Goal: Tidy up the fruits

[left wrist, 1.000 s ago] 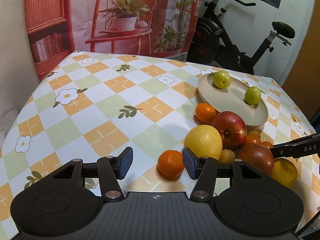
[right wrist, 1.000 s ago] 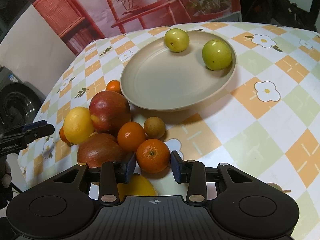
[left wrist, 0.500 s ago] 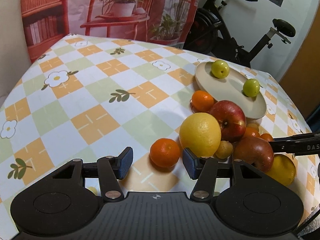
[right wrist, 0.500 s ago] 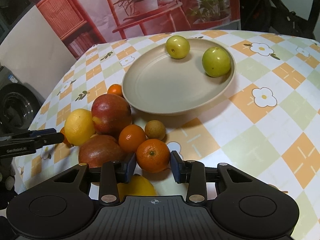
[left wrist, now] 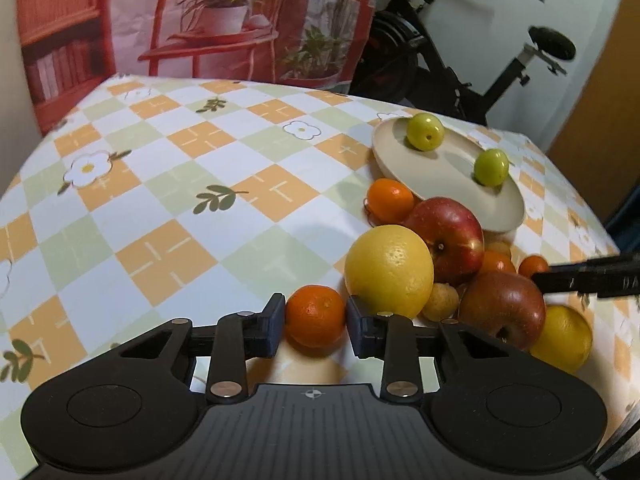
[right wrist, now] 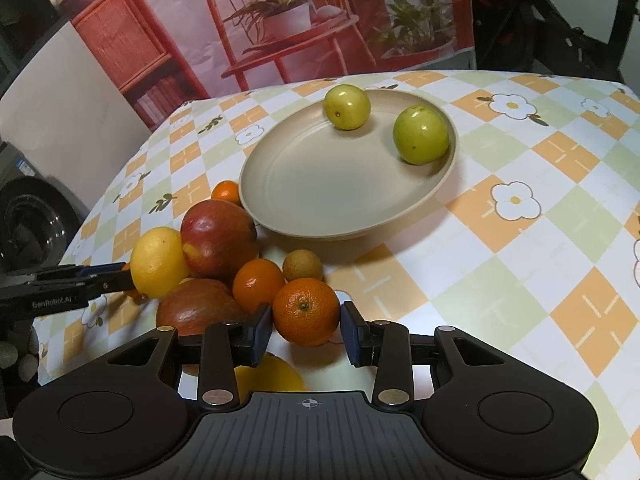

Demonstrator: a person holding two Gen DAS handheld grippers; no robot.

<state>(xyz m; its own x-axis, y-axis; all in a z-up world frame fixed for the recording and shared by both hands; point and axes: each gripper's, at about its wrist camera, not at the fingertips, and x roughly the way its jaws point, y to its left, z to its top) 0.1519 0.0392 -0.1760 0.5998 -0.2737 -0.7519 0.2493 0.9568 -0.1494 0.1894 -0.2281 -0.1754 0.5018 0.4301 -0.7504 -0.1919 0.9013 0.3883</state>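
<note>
A beige plate (right wrist: 320, 184) holds two green fruits (right wrist: 347, 106) (right wrist: 420, 134). A heap of fruit lies beside it: red apple (right wrist: 218, 236), lemon (right wrist: 158, 261), a second apple (right wrist: 196, 306), small oranges and a brown longan (right wrist: 302, 265). My left gripper (left wrist: 316, 322) is shut on a mandarin (left wrist: 316, 320) at the heap's near edge, both pads touching it. My right gripper (right wrist: 306, 326) brackets another mandarin (right wrist: 306, 310); its pads press the sides. The plate also shows in the left wrist view (left wrist: 452, 188).
The table carries a checkered flower cloth (left wrist: 160, 208). An exercise bike (left wrist: 460, 60) stands behind the far edge, and a printed backdrop with a red chair (right wrist: 280, 40) hangs at the back. A yellow fruit (right wrist: 266, 374) lies under my right gripper.
My left gripper's jaws closed from wide open onto the mandarin. My right gripper stayed around its mandarin, and the view pulled back slightly.
</note>
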